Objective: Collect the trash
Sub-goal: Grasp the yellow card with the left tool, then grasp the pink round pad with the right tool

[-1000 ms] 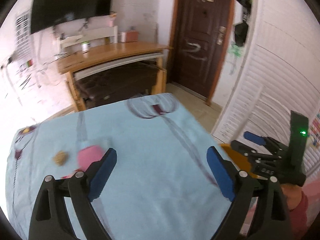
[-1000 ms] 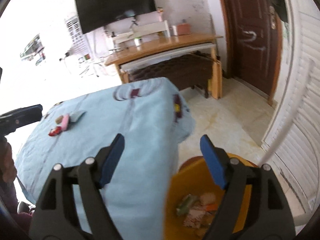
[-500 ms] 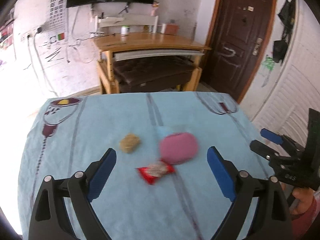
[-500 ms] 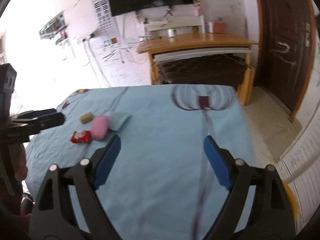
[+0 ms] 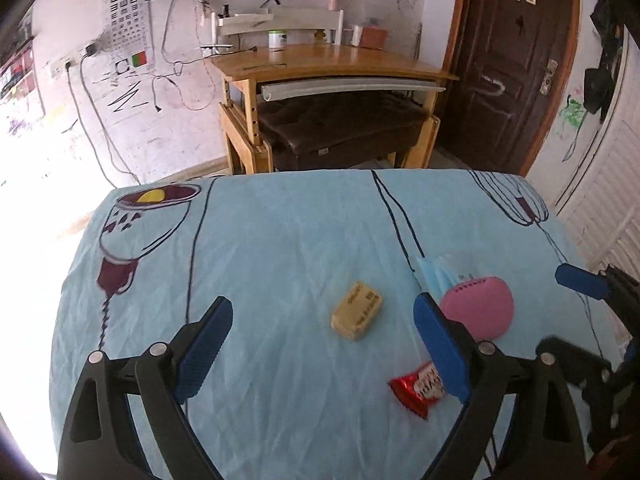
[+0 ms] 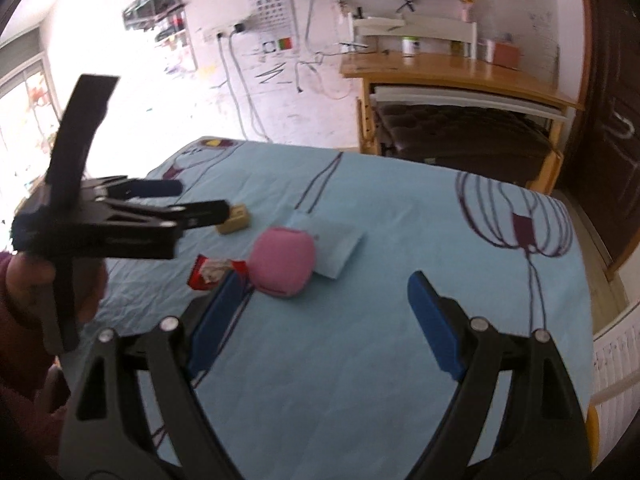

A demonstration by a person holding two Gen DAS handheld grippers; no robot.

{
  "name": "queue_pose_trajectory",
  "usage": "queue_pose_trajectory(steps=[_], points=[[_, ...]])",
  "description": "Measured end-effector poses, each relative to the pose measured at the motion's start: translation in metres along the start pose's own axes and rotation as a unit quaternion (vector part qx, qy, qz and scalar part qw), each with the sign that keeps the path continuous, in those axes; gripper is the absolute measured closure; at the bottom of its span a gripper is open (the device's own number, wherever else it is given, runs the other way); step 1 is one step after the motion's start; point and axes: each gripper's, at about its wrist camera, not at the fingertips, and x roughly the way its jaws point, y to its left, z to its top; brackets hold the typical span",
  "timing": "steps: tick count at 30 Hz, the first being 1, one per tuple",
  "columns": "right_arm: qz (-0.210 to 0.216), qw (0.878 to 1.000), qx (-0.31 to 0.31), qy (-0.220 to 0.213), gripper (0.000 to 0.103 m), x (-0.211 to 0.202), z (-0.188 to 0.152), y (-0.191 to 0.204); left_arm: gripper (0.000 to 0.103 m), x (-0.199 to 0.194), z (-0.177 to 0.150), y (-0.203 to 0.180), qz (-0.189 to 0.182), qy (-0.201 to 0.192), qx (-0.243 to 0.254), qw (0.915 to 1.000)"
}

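Note:
Four pieces lie on the light blue tablecloth (image 5: 280, 248): a tan packet (image 5: 356, 315), a red wrapper (image 5: 418, 390), a pink round pouch (image 5: 478, 312) and a pale blue packet (image 5: 434, 270). My left gripper (image 5: 322, 344) hovers over the cloth. Its jaws are closing slightly and touch nothing; the tan packet lies ahead between them. My right gripper (image 6: 326, 320) is open and empty, just short of the pink pouch (image 6: 282, 262) and the red wrapper (image 6: 210, 272). The right wrist view shows the left gripper (image 6: 200, 200) above the tan packet (image 6: 236, 220).
A wooden desk (image 5: 332, 64) with a dark padded bench under it stands beyond the table, and a dark door (image 5: 512, 60) is at the right. An orange bin's rim (image 6: 592, 420) shows past the table's right edge. White slatted panels (image 5: 600, 200) line the right side.
Both views have swung left, away from the orange bin and the floor and onto the table. The trash pieces now lie close ahead of both grippers. The left gripper has come lower.

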Motion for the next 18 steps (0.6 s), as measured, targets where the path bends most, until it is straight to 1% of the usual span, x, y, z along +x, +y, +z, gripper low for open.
queue_pose_trajectory(steps=[2, 5, 6, 7, 8, 9, 10, 11, 13, 16, 18], points=[[0.005, 1.000, -0.007, 0.005, 0.021, 0.004, 0.003, 0.004, 0.031, 0.007, 0.004, -0.004, -0.005, 0.003, 0.016, 0.9999], [0.010, 1.000, -0.016, 0.010, 0.021, 0.008, 0.006, 0.008, 0.042, 0.019, 0.007, -0.009, -0.008, 0.015, 0.029, 0.9994], [0.012, 1.000, -0.016, 0.011, 0.020, 0.009, 0.007, 0.009, 0.044, 0.022, 0.007, -0.011, -0.010, 0.020, 0.033, 0.9992], [0.014, 1.000, -0.017, 0.011, 0.016, 0.009, 0.007, 0.010, 0.050, 0.024, 0.007, -0.013, -0.009, 0.021, 0.037, 0.9991], [0.015, 1.000, -0.018, 0.011, 0.016, 0.010, 0.008, 0.009, 0.053, 0.026, 0.006, -0.014, -0.008, 0.024, 0.043, 0.9987], [0.017, 1.000, -0.019, 0.011, 0.016, 0.011, 0.009, 0.010, 0.060, 0.027, 0.006, -0.015, -0.007, 0.027, 0.047, 0.9985], [0.018, 1.000, -0.020, 0.012, 0.016, 0.012, 0.010, 0.012, 0.064, 0.027, 0.005, -0.017, -0.008, 0.024, 0.053, 0.9982], [0.019, 0.999, -0.022, 0.013, 0.016, 0.013, 0.011, 0.013, 0.070, 0.028, 0.005, -0.018, -0.011, 0.023, 0.058, 0.9980], [0.022, 0.999, -0.024, 0.016, 0.016, 0.017, 0.012, 0.015, 0.078, 0.026, 0.004, -0.021, -0.018, 0.022, 0.067, 0.9973], [0.025, 0.999, -0.028, 0.023, 0.016, 0.024, 0.015, 0.017, 0.079, 0.024, 0.001, -0.023, -0.012, 0.019, 0.076, 0.9968], [0.022, 0.999, -0.030, 0.028, 0.016, 0.030, 0.018, 0.019, 0.079, 0.023, 0.000, -0.020, -0.020, 0.019, 0.068, 0.9973]])
